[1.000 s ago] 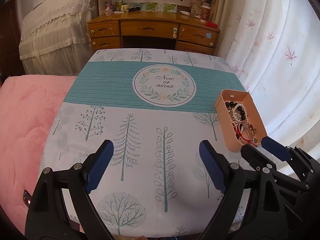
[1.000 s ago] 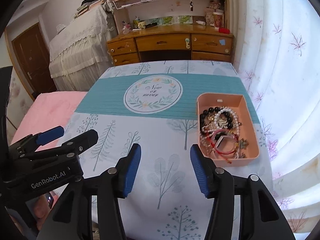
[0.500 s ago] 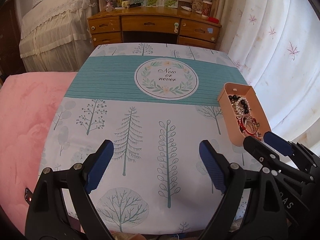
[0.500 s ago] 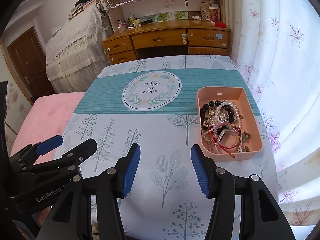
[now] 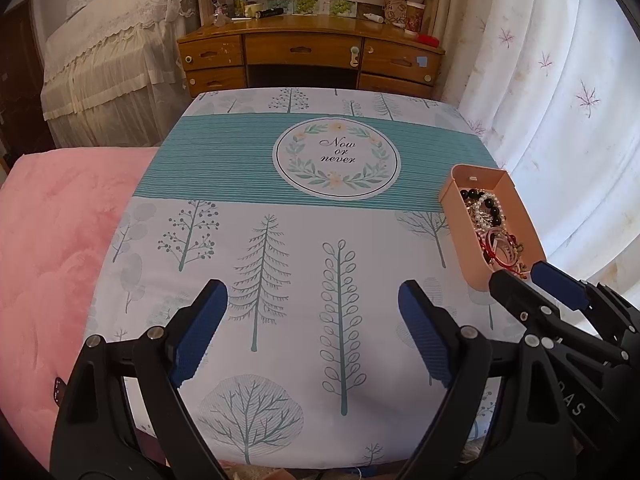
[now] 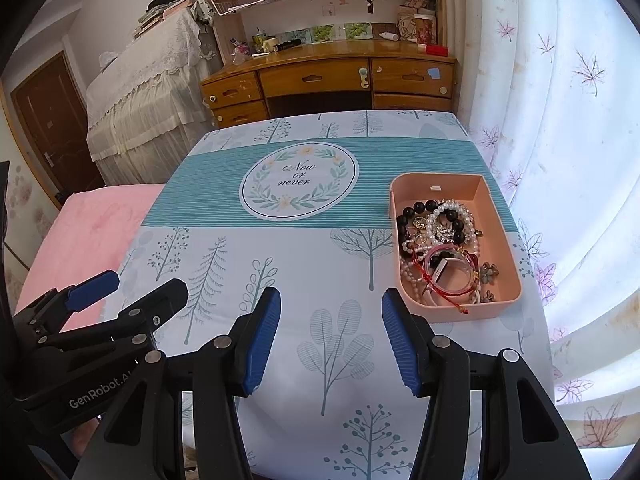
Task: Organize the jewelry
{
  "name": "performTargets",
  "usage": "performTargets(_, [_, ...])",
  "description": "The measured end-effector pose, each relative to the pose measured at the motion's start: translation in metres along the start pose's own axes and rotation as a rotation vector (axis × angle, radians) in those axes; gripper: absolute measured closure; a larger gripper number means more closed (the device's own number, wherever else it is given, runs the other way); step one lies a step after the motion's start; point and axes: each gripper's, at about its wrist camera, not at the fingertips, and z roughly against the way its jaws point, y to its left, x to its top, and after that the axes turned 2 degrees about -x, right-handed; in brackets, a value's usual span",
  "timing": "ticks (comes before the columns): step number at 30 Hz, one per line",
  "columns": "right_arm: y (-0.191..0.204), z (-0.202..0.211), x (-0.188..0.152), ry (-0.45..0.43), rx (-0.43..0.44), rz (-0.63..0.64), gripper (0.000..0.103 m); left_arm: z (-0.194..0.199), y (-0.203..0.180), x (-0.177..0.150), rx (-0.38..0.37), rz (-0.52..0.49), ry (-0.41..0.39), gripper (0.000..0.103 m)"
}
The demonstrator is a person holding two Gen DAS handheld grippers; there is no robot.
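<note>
2 views, left wrist first: the left gripper [image 5: 312, 328] hangs wide open and empty, pulled back since earlier so more printed tablecloth [image 5: 280, 248] shows. Right wrist view: the right gripper [image 6: 331, 340], parted and empty, has neared the rounded peach tray [image 6: 516, 264] of tangled beaded jewelry [image 6: 440, 240] by the table's right edge.

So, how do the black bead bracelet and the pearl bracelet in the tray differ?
The black bead bracelet has large dark glossy beads; the pearl bracelet has smaller white ones. The black one lies nearer the pink tray left wall. Both lie tangled in the same tray.
</note>
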Motion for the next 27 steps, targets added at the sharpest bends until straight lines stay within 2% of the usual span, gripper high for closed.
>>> performTargets(27, [-0.0008,-0.0008,-0.0079,0.008,-0.008,-0.002,0.049,0.0021,0.0023,-0.0040,0.029,-0.015,0.001,0.017])
